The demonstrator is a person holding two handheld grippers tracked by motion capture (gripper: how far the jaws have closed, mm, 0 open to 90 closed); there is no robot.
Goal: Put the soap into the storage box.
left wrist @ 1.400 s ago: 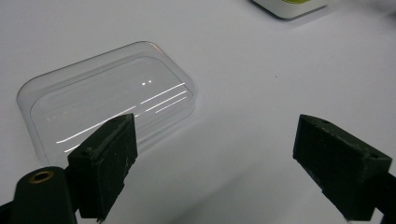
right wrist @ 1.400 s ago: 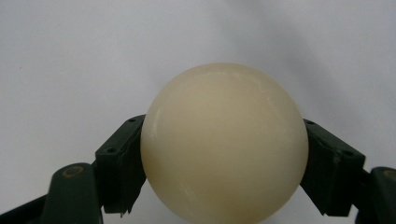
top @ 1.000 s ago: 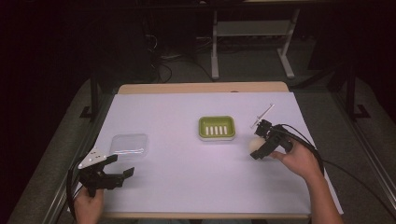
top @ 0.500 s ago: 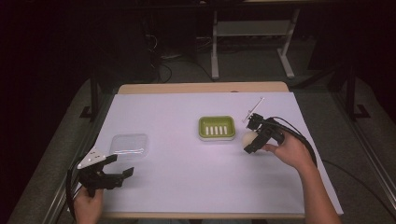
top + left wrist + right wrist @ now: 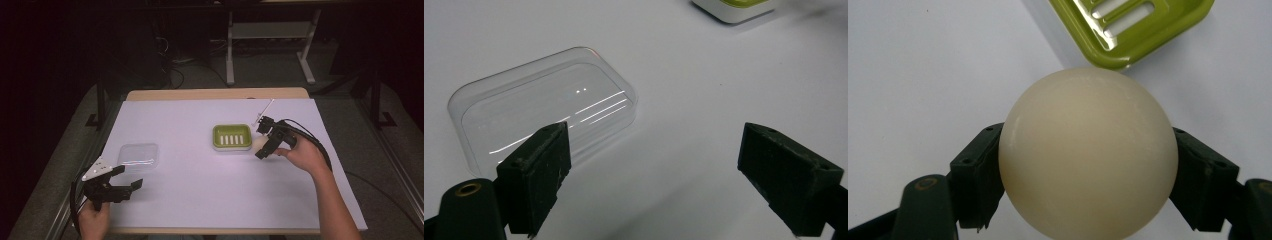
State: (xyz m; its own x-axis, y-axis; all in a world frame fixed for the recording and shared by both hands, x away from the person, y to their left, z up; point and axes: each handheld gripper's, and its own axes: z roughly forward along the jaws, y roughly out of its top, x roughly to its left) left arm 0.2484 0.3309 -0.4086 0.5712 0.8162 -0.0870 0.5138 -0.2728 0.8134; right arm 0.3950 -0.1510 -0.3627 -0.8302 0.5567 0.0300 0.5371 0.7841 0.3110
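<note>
Black-jawed left gripper (image 5: 131,186) noted at near left corner of white table cover (image 5: 190,200), jaws spread wide, nothing between them; held low over the cover by the left hand (image 5: 94,220). Grey three-cornered plate seen on top. Same gripper (image 5: 651,175) confirmed wide in left gripper view, jaws well apart over bare cover.

Clear plastic lid (image 5: 138,154) found lying flat just beyond left gripper, apart from it; seen again (image 5: 544,107) ahead of the left-hand jaw in left gripper view, not touched.

Green soap dish (image 5: 232,136) located at table centre, slotted insert facing up, resting on a white base.

Cream soap ball (image 5: 259,144) found just right of dish, clamped in right gripper (image 5: 261,147), raised off the cover. Right gripper view confirms: ball (image 5: 1088,152) pinched at both sides, jaws closed on it, dish corner (image 5: 1128,30) close beyond. Contact between ball and dish not determinable.

Right hand (image 5: 302,155) noted behind gripper, cable looping over it.
</note>
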